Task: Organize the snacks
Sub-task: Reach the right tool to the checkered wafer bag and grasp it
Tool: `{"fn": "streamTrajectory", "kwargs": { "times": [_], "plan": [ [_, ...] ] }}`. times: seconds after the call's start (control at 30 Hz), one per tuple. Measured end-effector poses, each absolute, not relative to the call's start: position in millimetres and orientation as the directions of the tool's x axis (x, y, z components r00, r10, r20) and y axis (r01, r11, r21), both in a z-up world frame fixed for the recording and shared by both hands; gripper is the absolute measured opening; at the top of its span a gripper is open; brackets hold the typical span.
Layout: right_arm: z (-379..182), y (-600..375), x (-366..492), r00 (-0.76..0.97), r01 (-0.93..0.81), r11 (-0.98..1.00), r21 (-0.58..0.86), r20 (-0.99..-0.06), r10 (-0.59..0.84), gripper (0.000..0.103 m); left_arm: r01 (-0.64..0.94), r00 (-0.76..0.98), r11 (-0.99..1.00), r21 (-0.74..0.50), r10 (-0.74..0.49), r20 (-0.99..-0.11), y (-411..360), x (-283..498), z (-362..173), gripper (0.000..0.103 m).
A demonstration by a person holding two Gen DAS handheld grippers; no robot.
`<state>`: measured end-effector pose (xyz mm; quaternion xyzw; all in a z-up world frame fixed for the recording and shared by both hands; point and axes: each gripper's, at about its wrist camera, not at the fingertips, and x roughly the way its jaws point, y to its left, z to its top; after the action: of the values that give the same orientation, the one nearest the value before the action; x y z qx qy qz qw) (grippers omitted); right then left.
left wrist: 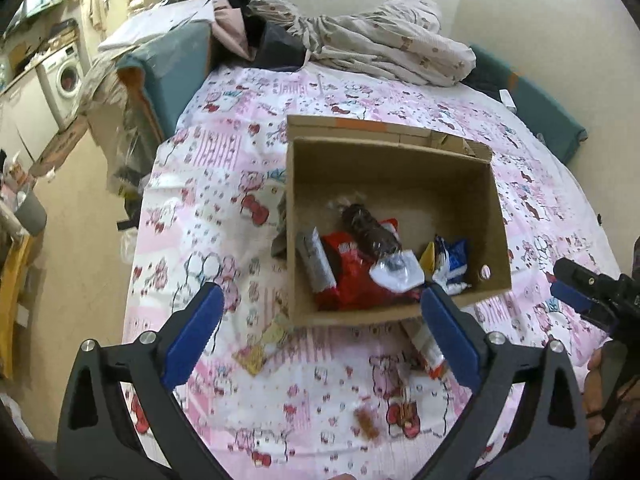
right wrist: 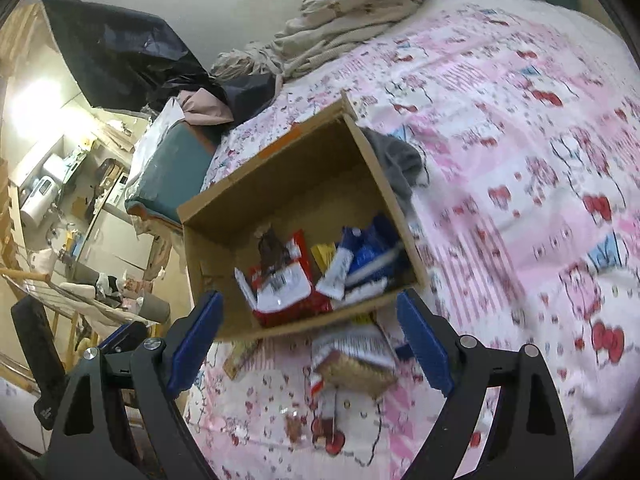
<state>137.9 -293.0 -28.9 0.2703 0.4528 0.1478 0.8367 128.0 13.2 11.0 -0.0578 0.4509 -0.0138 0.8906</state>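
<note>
Big pink cartoon-print bed (left wrist: 224,184) with an open cardboard box (left wrist: 394,312) sitting on it, a pile of snack packets (left wrist: 352,268) already inside and a few loose snacks (right wrist: 354,364) on the sheet just in front. Left gripper (left wrist: 320,330) has its jaws spread wide and empty above the box's near edge; right gripper (right wrist: 310,334) is the same, wide apart, gripping nothing.
</note>
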Motion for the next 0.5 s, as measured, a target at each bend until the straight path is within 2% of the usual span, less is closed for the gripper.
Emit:
{"fn": "streamTrajectory", "kwargs": {
  "times": [0.27,0.5],
  "plan": [
    [-47.0,-290.0,109.8,0.501,0.046,0.840,0.541,-0.740,0.449,0.090,-0.072,0.560,0.985,-0.157,-0.090,-0.823,31.3,96.4,-11.7,0.098],
    [-67.9,-283.5,117.5,0.453,0.082,0.865,0.495,-0.792,0.410,0.090,-0.134,0.539,0.975,-0.178,-0.080,-0.839,44.1,96.0,-25.5,0.098]
  ]
}}
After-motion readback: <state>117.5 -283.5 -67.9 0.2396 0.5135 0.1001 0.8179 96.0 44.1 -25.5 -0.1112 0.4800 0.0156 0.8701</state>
